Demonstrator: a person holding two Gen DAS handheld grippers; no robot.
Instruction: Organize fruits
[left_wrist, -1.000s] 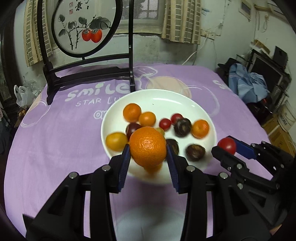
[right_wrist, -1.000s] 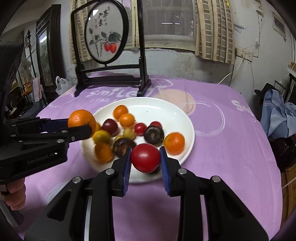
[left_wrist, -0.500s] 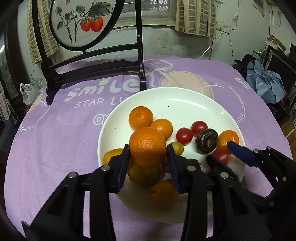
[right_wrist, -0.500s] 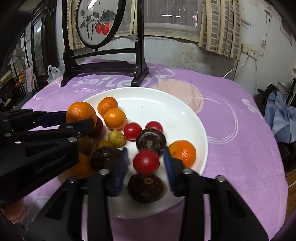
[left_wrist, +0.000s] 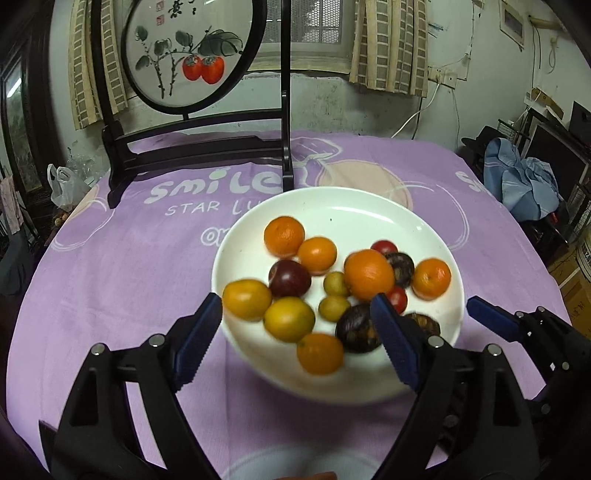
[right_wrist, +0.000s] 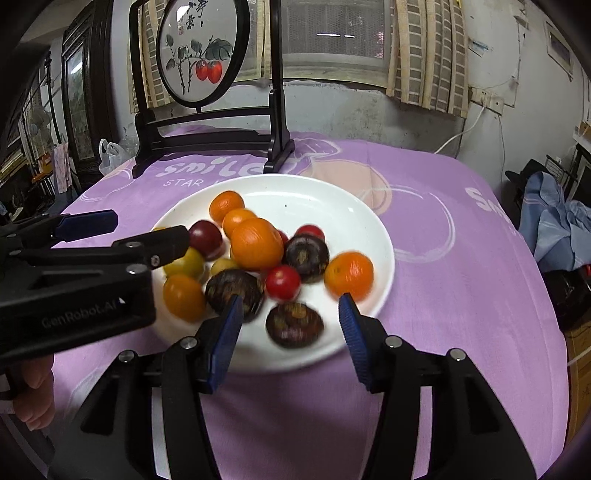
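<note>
Two hand-held grippers are yours to account for. Left wrist view: your left hand-held gripper (left_wrist: 295, 325) stands wide and empty over the near-left rim of the white plate (left_wrist: 354, 206), which sits mid-bench on the purple cloth (left_wrist: 122, 280). A large orange (left_wrist: 368, 274) sits high among the piled fruit.

Right wrist view: your right hand-held gripper (right_wrist: 290, 317) is likewise wide and holds nothing, above the plate's near edge. A red tomato (right_wrist: 283, 281) lies just ahead, beside a dark fruit (right_wrist: 294, 325). Risk: the perched orange may roll and scatter the pile; crowded fruit invites a double grasp.
</note>
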